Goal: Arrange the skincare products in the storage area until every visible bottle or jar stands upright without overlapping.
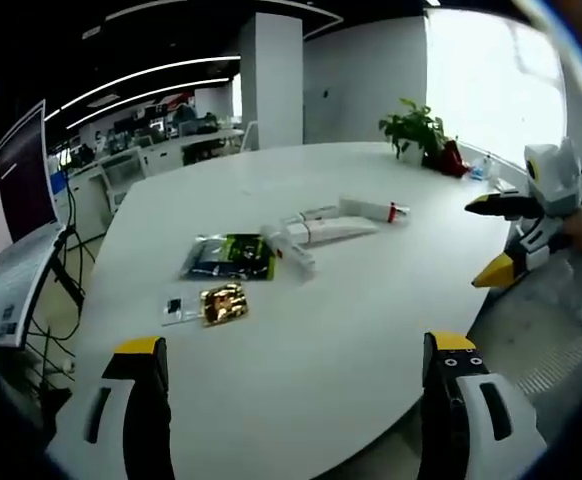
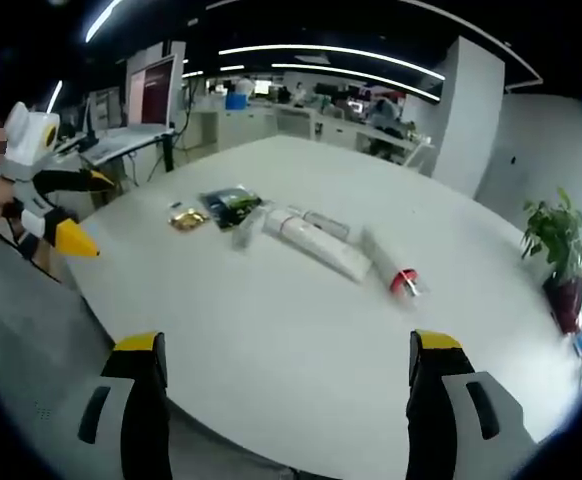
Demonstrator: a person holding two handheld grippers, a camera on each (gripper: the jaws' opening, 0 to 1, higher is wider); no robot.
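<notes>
A: Two views from your grippers, both looking over one big white oval table (image 1: 301, 340). What lies on it?

B: Largest first. Near the middle, several white skincare tubes (image 1: 316, 232) lie flat on their sides in a loose cluster, some touching; none stands upright. In the right gripper view the same tubes (image 2: 316, 245) run in a slanted row. One slimmer tube with a red band (image 1: 376, 210) lies at the far end of the cluster; in the right gripper view that tube (image 2: 396, 270) is the nearest piece to you.

A: And beside them?

B: A flat dark green packet (image 1: 229, 257) lies just beside the tubes. Near it sit a small shiny gold sachet (image 1: 223, 303) and, touching that, a tiny clear sachet (image 1: 179, 310).

A: My grippers?

B: Your left gripper (image 1: 296, 400) has its yellow-tipped jaws wide apart with nothing between them, held over the near table edge, well apart from the products. Your right gripper (image 2: 286, 400) is the same: jaws spread, holding nothing, over the table edge. Each also appears in the other's view, to the side, jaws parted.

A: Anything behind?

B: A potted plant (image 1: 416, 128) stands at the far table edge, and a monitor (image 1: 13, 190) at the left.
</notes>
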